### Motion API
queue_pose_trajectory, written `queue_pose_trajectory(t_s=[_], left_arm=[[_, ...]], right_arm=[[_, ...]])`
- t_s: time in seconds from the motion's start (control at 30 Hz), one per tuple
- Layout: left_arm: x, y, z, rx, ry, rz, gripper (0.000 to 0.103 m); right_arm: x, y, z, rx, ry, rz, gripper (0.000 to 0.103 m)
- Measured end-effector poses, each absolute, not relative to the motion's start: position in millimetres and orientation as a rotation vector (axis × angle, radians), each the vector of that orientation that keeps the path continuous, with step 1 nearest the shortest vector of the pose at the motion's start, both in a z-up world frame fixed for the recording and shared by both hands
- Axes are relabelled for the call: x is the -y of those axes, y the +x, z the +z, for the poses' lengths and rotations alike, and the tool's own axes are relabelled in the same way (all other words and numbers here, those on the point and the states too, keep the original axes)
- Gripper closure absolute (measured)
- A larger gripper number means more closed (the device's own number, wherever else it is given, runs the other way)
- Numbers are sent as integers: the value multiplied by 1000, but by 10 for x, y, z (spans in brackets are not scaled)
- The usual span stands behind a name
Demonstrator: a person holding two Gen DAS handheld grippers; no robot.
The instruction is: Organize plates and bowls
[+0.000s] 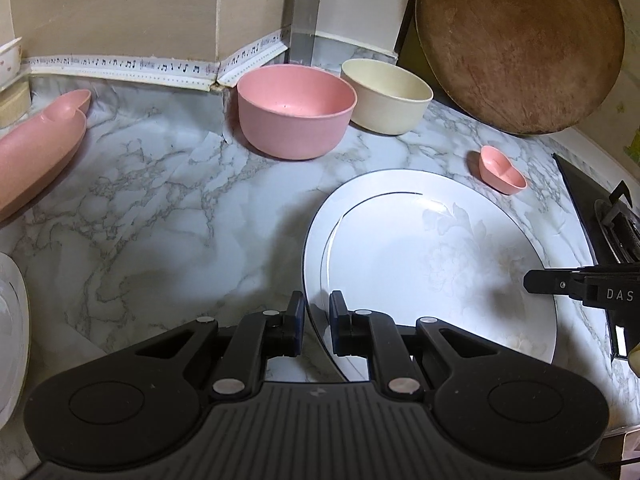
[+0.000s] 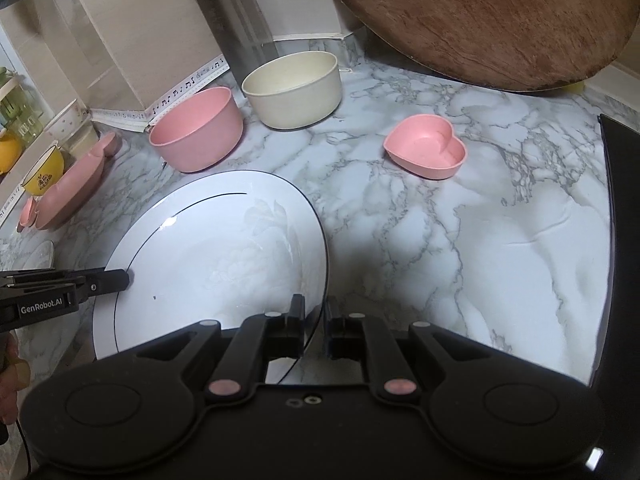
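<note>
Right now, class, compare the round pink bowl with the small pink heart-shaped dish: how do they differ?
The round pink bowl is tall and deep; the heart-shaped dish is shallow and looks much smaller. The round pink bowl stands beside the cream bowl near the wall; the heart-shaped dish sits alone on the marble counter. Both are pink, upright and empty.

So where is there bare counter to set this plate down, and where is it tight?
Two open patches: left of the plate, between it, the pink bowl and the long pink dish; and right of it, between the heart dish and the black stove edge. It is tight at the back, where the pink and cream bowl sit under the wooden board.
</note>
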State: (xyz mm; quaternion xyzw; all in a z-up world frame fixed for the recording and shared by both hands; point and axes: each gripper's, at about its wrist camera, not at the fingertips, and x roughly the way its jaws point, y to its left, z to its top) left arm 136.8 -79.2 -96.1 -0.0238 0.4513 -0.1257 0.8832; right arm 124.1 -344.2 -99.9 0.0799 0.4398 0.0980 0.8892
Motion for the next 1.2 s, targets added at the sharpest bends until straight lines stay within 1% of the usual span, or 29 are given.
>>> queue_pose_trajectory(t_s=[0.33, 0.6, 0.63, 0.7, 0.77, 0.83, 0.9, 0.93, 0.97, 1.0, 1.03, 1.07, 1.13, 1.2], left_arm=[[791, 1356, -964, -925, -46, -258, 91], [741, 1254, -841, -873, -25, -239, 89], [737, 1232, -818, -861, -15, -233, 89], [729, 1200, -770, -835, 12, -211, 89], [700, 1175, -720, -813, 20, -203, 89], [654, 1151, -664, -795, 10, -196, 87], [614, 1129, -619, -781, 5, -182, 79], [587, 1110, -593, -769, 1, -175, 70], [565, 1093, -575, -760, -3, -169, 59], [539, 1071, -552, -746, -8, -165, 53], [516, 1049, -528, -732, -13, -163, 41], [498, 1029, -509, -721, -15, -160, 36], [471, 993, -469, -702, -14, -155, 35], [439, 956, -433, -690, -10, -149, 32]], right_arm=[[3447, 1209, -962, -891, 138, 178, 93], [3417, 1059, -724, -778, 59, 133, 85], [3395, 1033, -687, -759, 44, 133, 83], [3340, 987, -625, -725, 21, 134, 74], [3282, 927, -560, -684, 8, 136, 49], [3225, 868, -501, -645, -4, 138, 37], [3162, 831, -454, -625, -22, 153, 35], [3137, 819, -435, -621, -27, 163, 32], [3110, 806, -422, -616, -29, 168, 27], [3081, 792, -412, -610, -31, 171, 26], [3057, 779, -396, -602, -35, 176, 24], [3030, 759, -384, -597, -40, 180, 22], [2973, 738, -358, -589, -48, 189, 19], [2929, 710, -330, -581, -49, 198, 15]])
